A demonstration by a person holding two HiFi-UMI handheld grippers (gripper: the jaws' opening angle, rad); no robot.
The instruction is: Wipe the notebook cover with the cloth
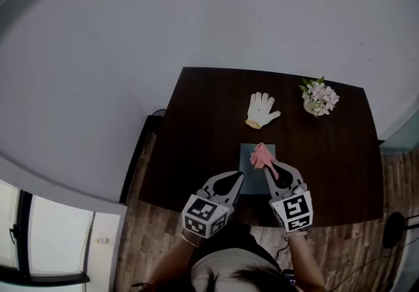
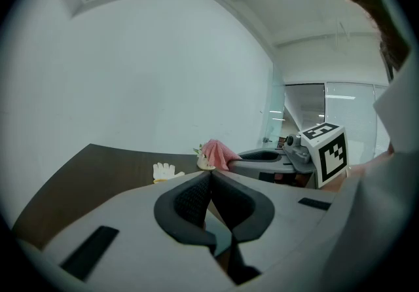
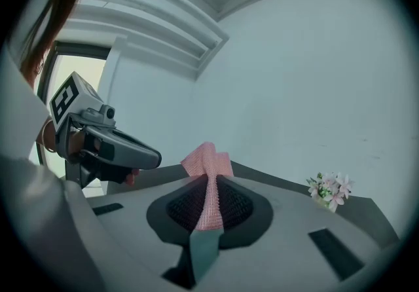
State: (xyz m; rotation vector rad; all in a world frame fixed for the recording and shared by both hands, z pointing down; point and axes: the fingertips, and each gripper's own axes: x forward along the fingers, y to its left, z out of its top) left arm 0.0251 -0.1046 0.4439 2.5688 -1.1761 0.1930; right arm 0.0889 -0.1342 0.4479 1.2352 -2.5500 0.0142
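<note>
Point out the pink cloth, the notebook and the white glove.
pink cloth [image 1: 262, 155], head view, its bunched middle.
notebook [image 1: 247, 160], head view, bare left part of the cover.
white glove [image 1: 261, 109], head view, the palm.

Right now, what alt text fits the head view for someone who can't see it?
The right hand-held gripper pinches a pink cloth over a teal notebook on a dark table, the left hand-held gripper shut beside it. A white glove and potted flowers lie beyond.
</note>
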